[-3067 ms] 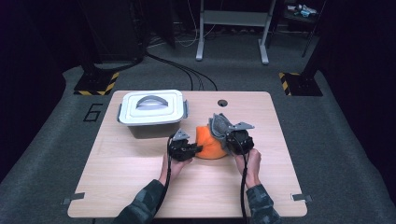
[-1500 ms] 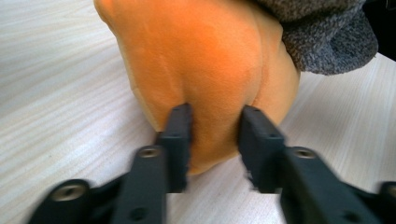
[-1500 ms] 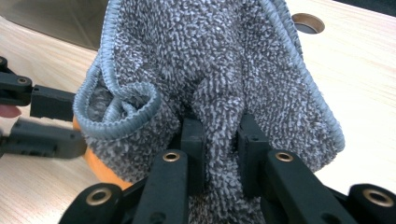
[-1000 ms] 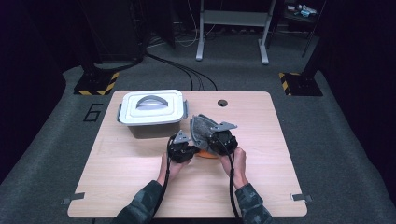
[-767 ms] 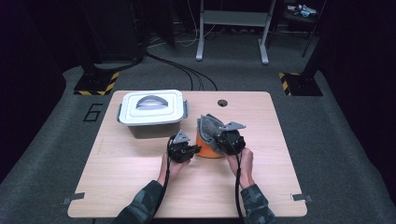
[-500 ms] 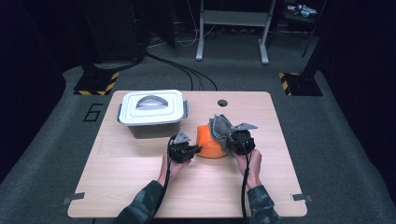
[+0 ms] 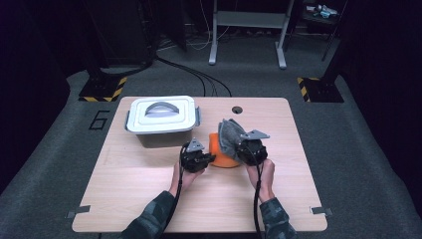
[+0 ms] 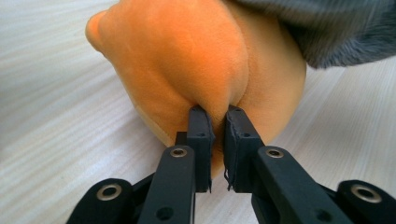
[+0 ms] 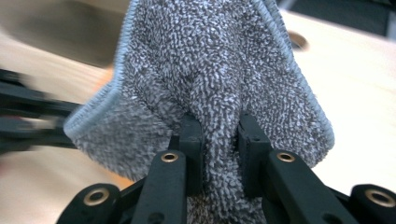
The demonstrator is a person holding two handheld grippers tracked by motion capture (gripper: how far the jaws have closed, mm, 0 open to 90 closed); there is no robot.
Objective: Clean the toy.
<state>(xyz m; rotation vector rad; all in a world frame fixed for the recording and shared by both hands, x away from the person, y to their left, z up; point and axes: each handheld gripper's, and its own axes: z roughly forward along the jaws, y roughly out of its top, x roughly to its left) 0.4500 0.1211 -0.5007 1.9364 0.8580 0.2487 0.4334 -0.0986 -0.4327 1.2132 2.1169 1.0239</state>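
**Two grippers pinch soft things at mid-counter**

The orange plush toy point(image 8: 187, 60) lies on the counter point(image 7: 149, 199) between the two grippers, right of the lidded grey box point(image 7: 161, 119). The left gripper point(image 8: 215, 116) pinches a fold of its smooth, rounded fabric. The right gripper point(image 9: 219, 126) clamps a bunched fold of the grey cloth point(image 9: 210, 70), which is nubbly, with a stitched edge, and stands up over the toy.

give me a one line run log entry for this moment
left gripper: shut on orange plush | right gripper: shut on grey cloth | cloth partly over plush
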